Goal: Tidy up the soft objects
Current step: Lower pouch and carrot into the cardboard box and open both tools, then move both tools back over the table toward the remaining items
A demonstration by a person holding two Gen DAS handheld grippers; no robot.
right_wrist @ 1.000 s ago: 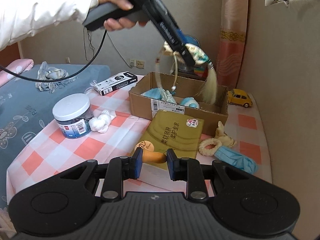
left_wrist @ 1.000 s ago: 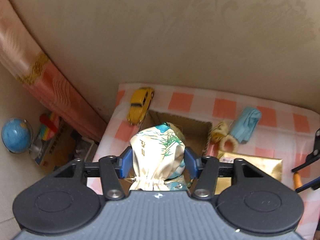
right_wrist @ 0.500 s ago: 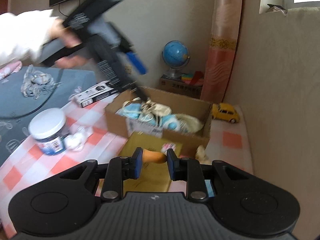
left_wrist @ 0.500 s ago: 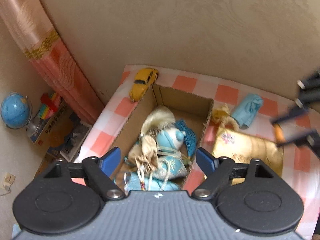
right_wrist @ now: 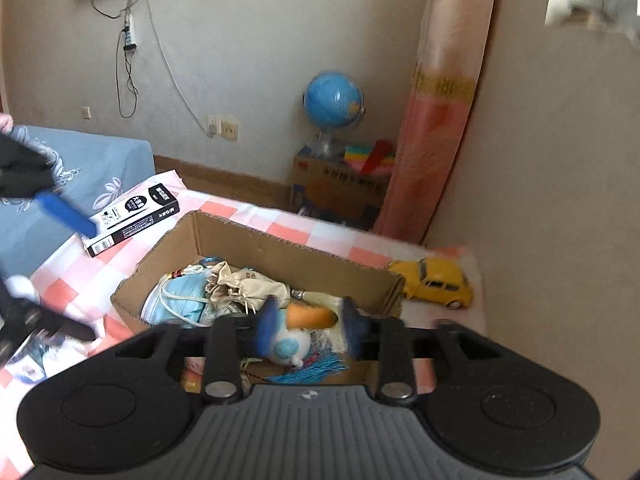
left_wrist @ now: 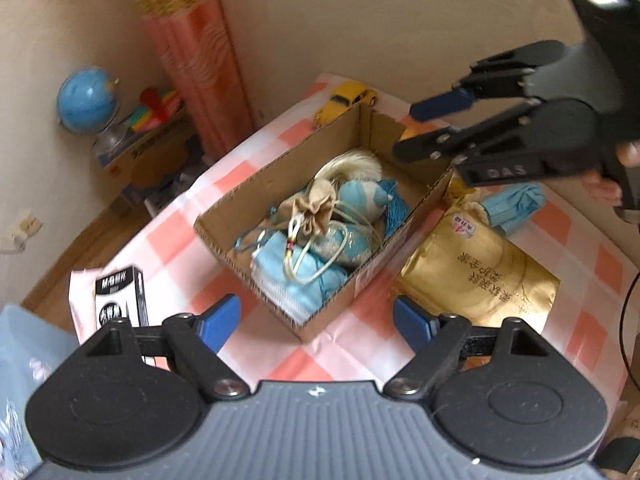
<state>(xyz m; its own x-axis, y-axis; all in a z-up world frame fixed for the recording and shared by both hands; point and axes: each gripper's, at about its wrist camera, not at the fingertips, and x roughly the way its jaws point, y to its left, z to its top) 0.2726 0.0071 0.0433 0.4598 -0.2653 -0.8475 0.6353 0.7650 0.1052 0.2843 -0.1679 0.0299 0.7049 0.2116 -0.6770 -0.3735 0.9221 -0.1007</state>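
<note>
Cardboard box sits on my checked table, holding the soft things: a beige drawstring pouch, a blue face mask, a pale tassel and a blue-and-white pouch. My left gripper hangs over the box's near corner, jaws spread wide, nothing between them. My right gripper is above the box's far end; its jaws have just been opening, and a small orange piece shows between them (blurred, so I cannot tell if the pads touch it). Beside the box lie a gold book, another blue mask and a yellow toy car.
</note>
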